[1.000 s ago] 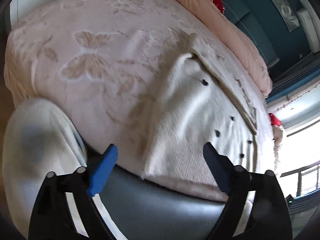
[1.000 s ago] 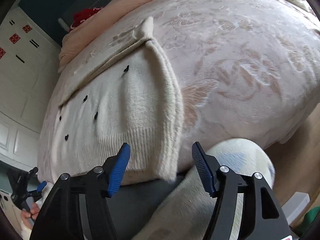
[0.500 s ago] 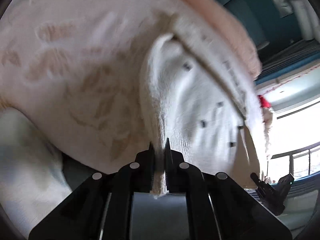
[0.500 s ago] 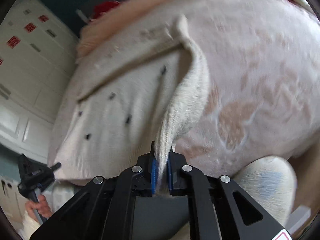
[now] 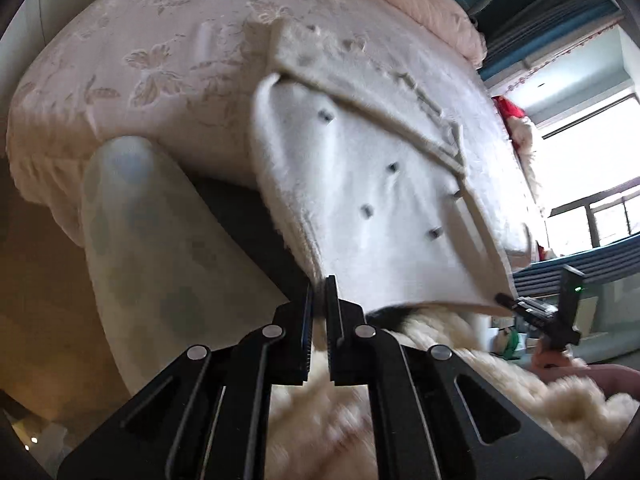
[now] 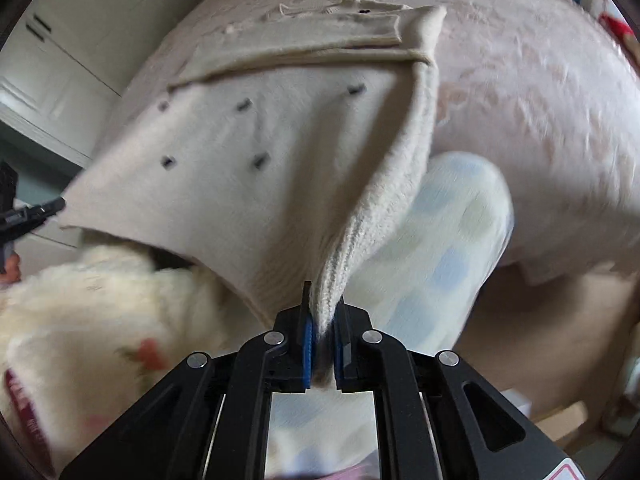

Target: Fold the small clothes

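Daylight from the window at right of the left wrist view, blown out white. Bed evenly lit, soft shadows only. Motion blur on the cream sweater and fluffy sleeve, heavier in the right wrist view. Strong fisheye bending, dark vignette at corners.
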